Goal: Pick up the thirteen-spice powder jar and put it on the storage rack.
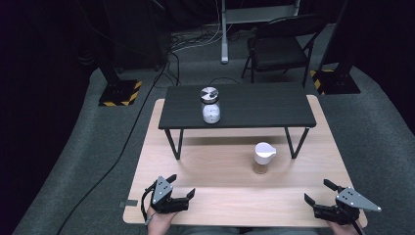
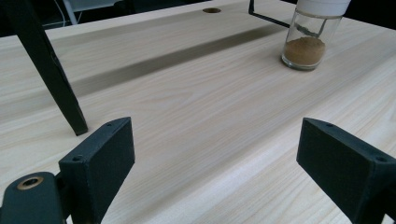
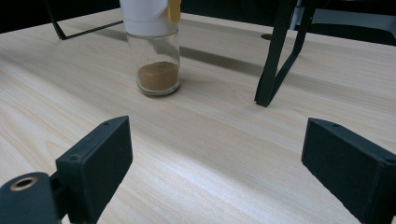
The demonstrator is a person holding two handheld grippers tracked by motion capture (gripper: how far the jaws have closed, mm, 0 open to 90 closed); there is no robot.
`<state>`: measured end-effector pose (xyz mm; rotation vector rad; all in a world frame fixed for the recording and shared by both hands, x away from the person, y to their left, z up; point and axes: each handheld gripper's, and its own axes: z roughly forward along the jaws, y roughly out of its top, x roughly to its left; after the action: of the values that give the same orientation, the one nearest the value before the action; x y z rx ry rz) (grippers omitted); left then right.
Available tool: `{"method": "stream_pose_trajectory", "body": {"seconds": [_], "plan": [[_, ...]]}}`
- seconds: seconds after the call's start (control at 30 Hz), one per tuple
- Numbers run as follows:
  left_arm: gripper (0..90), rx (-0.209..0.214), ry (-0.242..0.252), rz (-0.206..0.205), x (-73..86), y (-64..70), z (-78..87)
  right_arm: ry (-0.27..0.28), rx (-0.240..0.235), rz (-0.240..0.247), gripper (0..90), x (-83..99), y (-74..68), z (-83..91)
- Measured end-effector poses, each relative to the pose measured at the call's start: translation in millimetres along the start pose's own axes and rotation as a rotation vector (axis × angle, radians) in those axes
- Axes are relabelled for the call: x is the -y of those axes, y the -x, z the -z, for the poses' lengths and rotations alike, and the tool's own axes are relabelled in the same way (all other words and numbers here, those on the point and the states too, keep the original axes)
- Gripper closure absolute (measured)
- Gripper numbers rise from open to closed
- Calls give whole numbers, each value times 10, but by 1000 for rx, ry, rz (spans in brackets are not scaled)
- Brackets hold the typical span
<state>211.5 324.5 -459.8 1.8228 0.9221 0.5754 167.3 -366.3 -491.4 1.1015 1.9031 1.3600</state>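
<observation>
1. Left gripper: low over the near left corner of the wooden table, held by a hand coming in from the near edge. Grey plate on top; jaws point forward and to the right, toward the table's middle.
2. Left jaws stand wide apart with bare tabletop between them; nothing held.
3. Right gripper: low at the near right corner, wrist at the table's edge, jaws aimed forward and to the left.
4. Right jaws also spread wide, nothing between them but wood.
5. Glass jar with a white lid and brown powder in the bottom: upright on the table, ahead of both grippers, well apart from each. Ahead and right of the left jaws in the left gripper view; ahead and slightly left in the right gripper view.
6. Small black shelf stands on the table beyond the jar; one of its legs lies ahead of the right jaws, right of the jar.
7. Second jar, metal lid, white contents: on the shelf top, far ahead of the left gripper.
</observation>
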Motion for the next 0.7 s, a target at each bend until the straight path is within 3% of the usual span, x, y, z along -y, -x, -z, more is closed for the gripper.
{"method": "stream_pose_trajectory", "body": {"seconds": [0.7], "plan": [[107,3,-2,2,-1,-1,-10,-3,-5,1,75,-1,-3,-11]]}}
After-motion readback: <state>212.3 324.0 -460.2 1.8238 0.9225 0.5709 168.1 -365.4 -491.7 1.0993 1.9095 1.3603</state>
